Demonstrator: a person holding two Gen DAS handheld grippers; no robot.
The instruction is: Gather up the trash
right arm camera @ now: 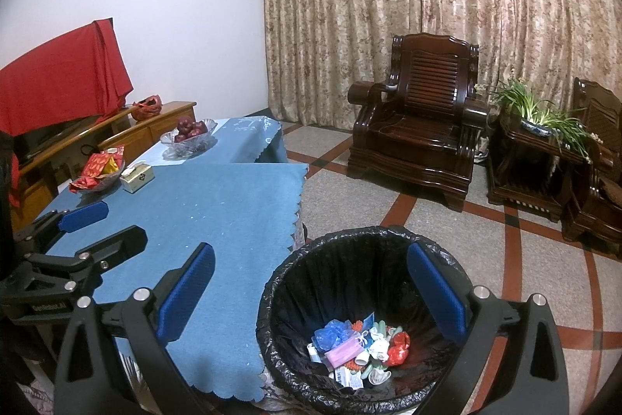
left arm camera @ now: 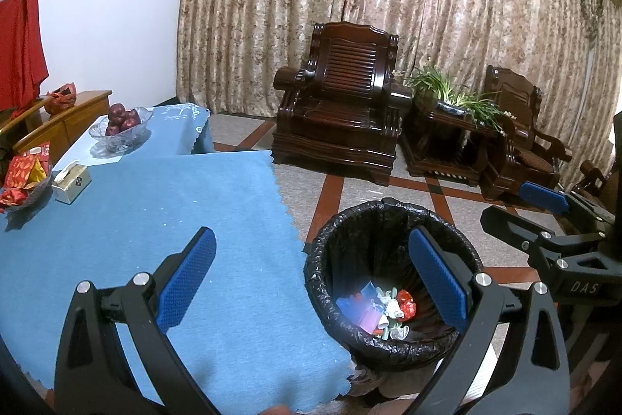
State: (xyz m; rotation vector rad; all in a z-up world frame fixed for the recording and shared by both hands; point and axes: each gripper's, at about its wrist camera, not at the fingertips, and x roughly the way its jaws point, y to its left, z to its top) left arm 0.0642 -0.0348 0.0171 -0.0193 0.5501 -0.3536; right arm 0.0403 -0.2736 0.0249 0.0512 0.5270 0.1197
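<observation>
A table under a blue scallop-edged cloth [right arm camera: 217, 216] carries a glass bowl of red apples [right arm camera: 189, 135], a dish of red packets [right arm camera: 99, 174] and a small tissue box [right arm camera: 137, 177], with patterned beige curtains [right arm camera: 427, 6] and a dark carved wooden armchair [right arm camera: 416, 142] beyond on the tiled floor. Beside the table stands a round bin lined with a black plastic bag [right arm camera: 295, 282], holding the colourful crumpled trash [right arm camera: 357, 345]. The left gripper [left arm camera: 311, 282] and right gripper [right arm camera: 311, 290] both hover with fingers spread wide, grasping nothing.

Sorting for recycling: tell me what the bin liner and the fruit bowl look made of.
Bin liner: thin black plastic film, glossy and crinkled, by its wrinkled sheen over the rim.
Fruit bowl: clear cut glass or moulded plastic; transparent with faceted edges, apples visible through it.
</observation>
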